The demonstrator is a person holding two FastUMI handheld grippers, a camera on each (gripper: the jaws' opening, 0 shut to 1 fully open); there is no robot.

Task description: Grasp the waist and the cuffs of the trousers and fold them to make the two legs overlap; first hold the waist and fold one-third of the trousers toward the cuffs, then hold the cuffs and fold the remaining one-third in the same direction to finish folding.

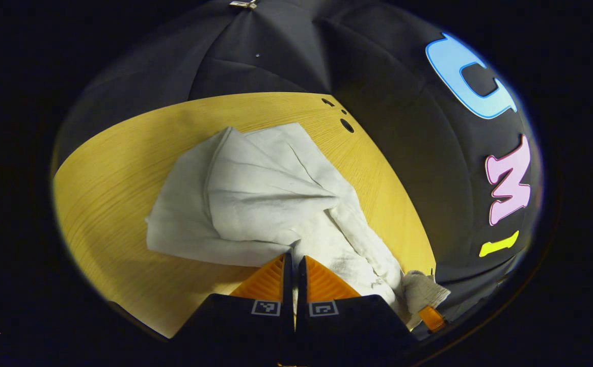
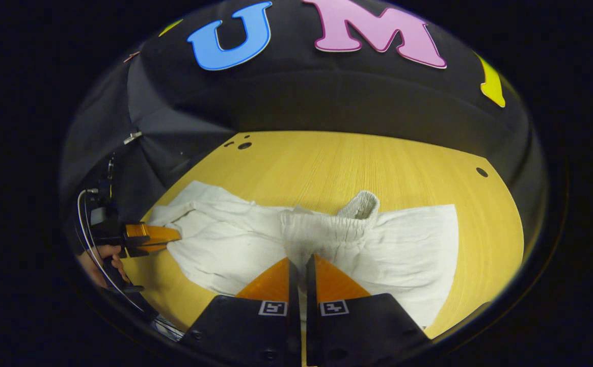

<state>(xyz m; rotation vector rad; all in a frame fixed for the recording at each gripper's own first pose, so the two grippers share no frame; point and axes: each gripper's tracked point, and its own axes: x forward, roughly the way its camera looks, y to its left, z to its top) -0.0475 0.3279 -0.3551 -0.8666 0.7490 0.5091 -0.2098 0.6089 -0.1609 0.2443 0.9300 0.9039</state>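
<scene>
Clamping white trousers point(image 2: 235, 244) | left claw point(image 1: 294, 260), right claw point(image 2: 299, 262) | wooden table point(image 2: 352, 163), black cloth wall point(image 2: 301, 102)

light wooden table point(image 2: 378, 158) with a few small holes near its edges, rumpled white trousers point(image 2: 408, 250) lying spread across it.

White trousers on yellow wood

The trousers point(image 2: 403, 244) under my claws are off-white all over, with a ribbed elastic waistband point(image 2: 327, 224) of the same shade and faint grey smudges. My table point(image 2: 327, 163) is honey-yellow wood with fine straight grain and small dark holes point(image 2: 481, 172).
</scene>
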